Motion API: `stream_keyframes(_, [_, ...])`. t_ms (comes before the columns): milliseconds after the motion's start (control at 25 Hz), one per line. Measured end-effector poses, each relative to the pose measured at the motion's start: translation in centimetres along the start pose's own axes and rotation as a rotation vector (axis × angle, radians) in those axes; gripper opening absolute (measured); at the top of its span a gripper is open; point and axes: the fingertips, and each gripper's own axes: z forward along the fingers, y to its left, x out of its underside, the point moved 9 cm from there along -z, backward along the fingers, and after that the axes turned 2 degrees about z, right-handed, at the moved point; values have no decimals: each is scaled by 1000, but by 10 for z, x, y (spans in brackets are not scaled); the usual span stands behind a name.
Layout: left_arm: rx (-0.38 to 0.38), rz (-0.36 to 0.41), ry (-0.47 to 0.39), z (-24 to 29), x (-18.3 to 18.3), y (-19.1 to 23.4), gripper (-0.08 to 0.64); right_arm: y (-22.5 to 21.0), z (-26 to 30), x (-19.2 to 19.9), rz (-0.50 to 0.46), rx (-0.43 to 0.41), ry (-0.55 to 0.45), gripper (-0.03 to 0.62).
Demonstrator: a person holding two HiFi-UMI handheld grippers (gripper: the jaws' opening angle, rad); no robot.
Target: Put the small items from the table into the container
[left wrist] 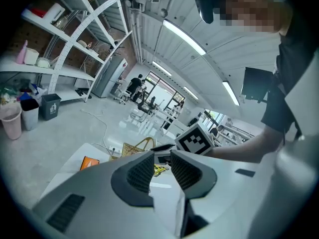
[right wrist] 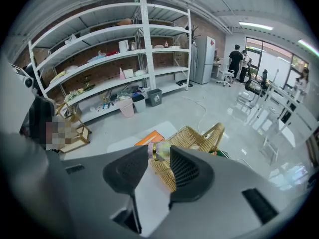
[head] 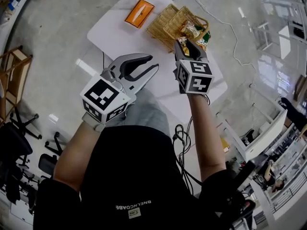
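Right gripper view: a small pale packet [right wrist: 158, 152] with a gold band sits pinched between the tips of my right tool [head: 183, 46], held in the air at the near rim of the wicker basket [head: 163, 23]. Gold and green packets [head: 194, 31] already lie inside the basket, which stands on the white table [head: 115, 30]. An orange packet [head: 139, 13] lies flat on the table just beside the basket. My left tool [head: 154, 63] hangs over the table's near side, well apart from the basket, its jaws spread with nothing between them.
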Motion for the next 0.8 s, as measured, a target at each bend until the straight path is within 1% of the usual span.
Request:
stream_keyframes(240, [-26,-19,-3,-10,-3,28,106,17,33,-4,-14,72,35,141])
stream_keyframes(320, [-35,-30,-5,-12,-4,36,106,19,43,-4,13,90,47,141])
stream_keyframes(600, [-53,-67,-8,-12,-3,57,106,15,81,-3,161,151,118,141])
stream_keyframes(800, [-61,-79,-10,-11,-4,66,106,16,99,-1,202,190,176,141])
